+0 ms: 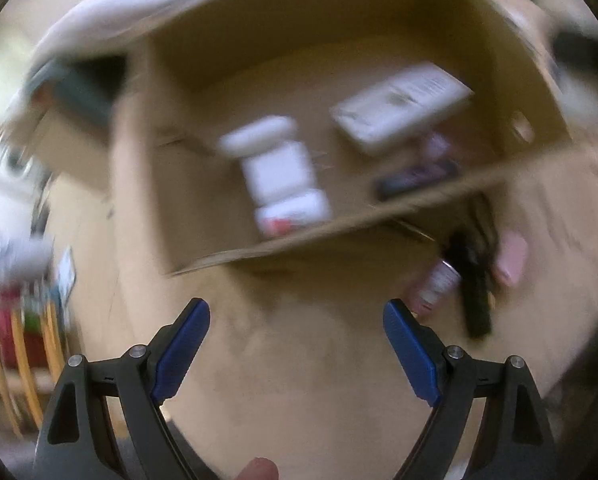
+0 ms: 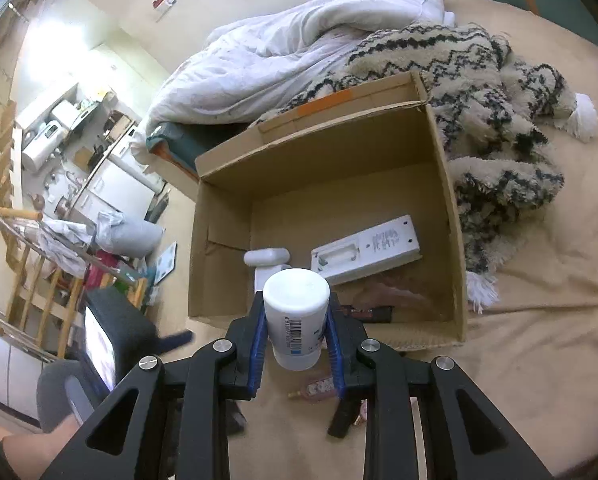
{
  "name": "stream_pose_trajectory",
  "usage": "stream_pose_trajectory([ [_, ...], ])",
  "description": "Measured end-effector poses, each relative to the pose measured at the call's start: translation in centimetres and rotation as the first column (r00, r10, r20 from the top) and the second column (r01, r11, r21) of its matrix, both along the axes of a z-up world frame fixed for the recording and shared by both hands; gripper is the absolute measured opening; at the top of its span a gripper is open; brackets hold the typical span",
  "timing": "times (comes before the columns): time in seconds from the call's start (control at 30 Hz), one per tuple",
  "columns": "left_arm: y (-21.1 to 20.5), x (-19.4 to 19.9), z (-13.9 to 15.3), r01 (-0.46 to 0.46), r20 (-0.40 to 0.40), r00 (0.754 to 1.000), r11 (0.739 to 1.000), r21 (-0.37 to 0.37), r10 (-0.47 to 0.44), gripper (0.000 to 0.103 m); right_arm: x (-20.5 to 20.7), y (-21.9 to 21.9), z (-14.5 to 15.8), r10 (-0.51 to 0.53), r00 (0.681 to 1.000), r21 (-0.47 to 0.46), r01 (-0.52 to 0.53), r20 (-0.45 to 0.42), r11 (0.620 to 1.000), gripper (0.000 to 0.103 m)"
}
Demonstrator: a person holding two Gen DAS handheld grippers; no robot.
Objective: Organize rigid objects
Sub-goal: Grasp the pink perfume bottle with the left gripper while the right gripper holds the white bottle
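Observation:
My right gripper (image 2: pixel 296 320) is shut on a white bottle (image 2: pixel 297 316) with a barcode label, held above the near wall of an open cardboard box (image 2: pixel 447 184) on the beige bed. Inside the box lie a flat white device (image 2: pixel 367 250), a white container (image 2: pixel 267 258) and a dark flat item (image 2: pixel 373 314). The left wrist view is blurred: my left gripper (image 1: pixel 297 316) is open with nothing between its blue pads (image 1: pixel 183 352), over bare sheet in front of the box (image 1: pixel 339 224). To its right lie a pinkish spray bottle (image 1: pixel 437 284), a black object (image 1: pixel 473 292) and a pink item (image 1: pixel 513 260).
A white duvet (image 2: pixel 299 28) and a shaggy patterned blanket (image 2: pixel 479 92) lie behind and right of the box. A small bottle (image 2: pixel 319 388) and a black object (image 2: pixel 341 420) rest on the sheet below my right gripper. Cluttered floor, wooden railing (image 2: pixel 27 280) and the bed's edge are left.

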State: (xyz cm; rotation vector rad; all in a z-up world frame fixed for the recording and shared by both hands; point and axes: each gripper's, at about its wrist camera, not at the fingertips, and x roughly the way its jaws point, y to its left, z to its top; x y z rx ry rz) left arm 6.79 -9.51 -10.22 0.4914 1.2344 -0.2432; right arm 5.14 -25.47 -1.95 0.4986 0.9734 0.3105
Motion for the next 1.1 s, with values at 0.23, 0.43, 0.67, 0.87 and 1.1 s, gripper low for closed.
stream_pose_trajectory([
  [0.23, -3.9, 0.2, -5.0, 0.139, -0.175, 0.976, 0.990, 0.021, -0.133, 0.081, -0.4, -1.4, 0.4, -0.036, 0.999, 0.038, 0.035, 0.022, 0.999, 0.028],
  [0.43, -6.1, 1.1, -6.7, 0.192, -0.181, 0.968, 0.978, 0.084, -0.174, 0.077, -0.4, -1.5, 0.3, -0.030, 1.000, 0.029, 0.030, 0.010, 0.999, 0.028],
  [0.67, -6.5, 1.9, -6.9, 0.174, -0.264, 0.949, 0.985, -0.020, -0.173, 0.025, -0.3, -1.0, 0.3, -0.015, 1.000, 0.011, 0.015, 0.014, 1.000, 0.028],
  [0.87, -4.7, 2.4, -6.6, 0.115, -0.264, 0.957, 0.993, -0.019, -0.116, 0.023, -0.2, -1.2, 0.0, -0.025, 1.000, 0.007, 0.025, 0.004, 1.000, 0.028],
  [1.1, 1.3, 2.3, -6.4, -0.002, -0.217, 0.976, 0.999, 0.052, 0.013, 0.023, -0.2, -1.3, -0.2, -0.032, 0.999, -0.017, 0.032, -0.008, 0.999, 0.028],
])
